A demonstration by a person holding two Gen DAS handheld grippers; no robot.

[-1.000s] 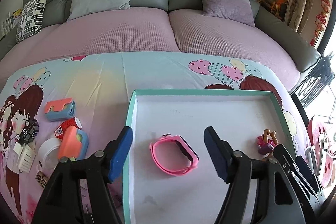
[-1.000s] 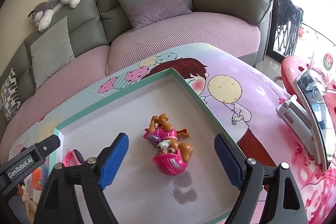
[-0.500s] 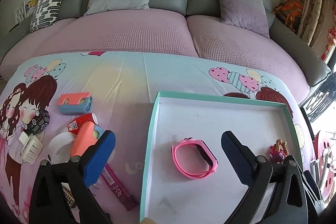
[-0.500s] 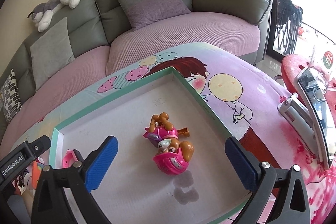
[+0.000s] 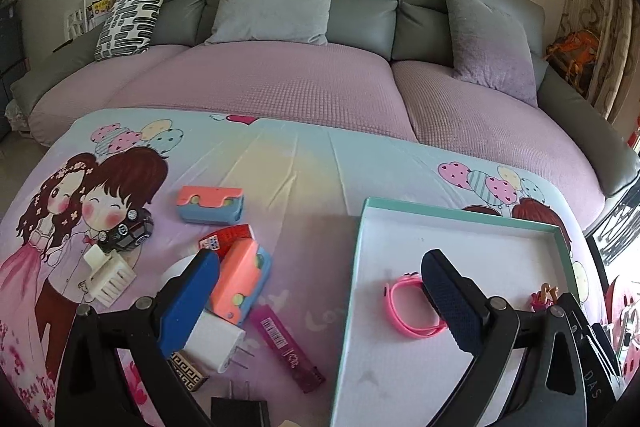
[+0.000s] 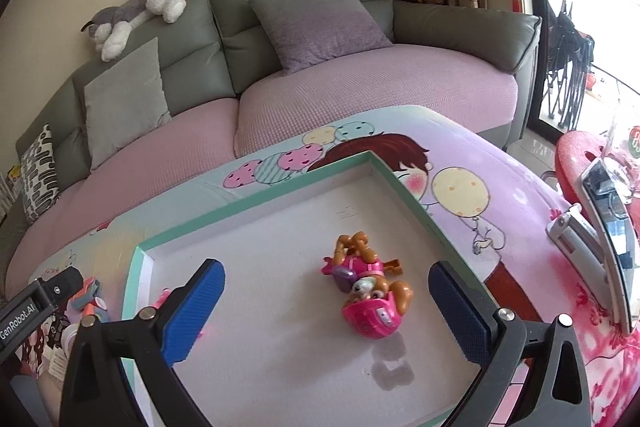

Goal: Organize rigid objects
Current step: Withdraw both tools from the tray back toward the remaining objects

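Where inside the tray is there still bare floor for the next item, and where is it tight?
Inside the tray, the white floor is bare along the far wall and between the pink watch band and the toy pup. The near part by the stains also looks free. The crowded spot is the pile left of the tray, around the orange case and white charger.

- You can read "GenRobot.AI" in white on the black left gripper body point(image 6: 38, 307) at the right wrist view's left edge.
- You can read "DAS" on the dark gripper arm point(image 5: 592, 383) at the left wrist view's lower right.
- The pink strip point(image 5: 286, 347) carries a barcode; its lettering is too small to read.
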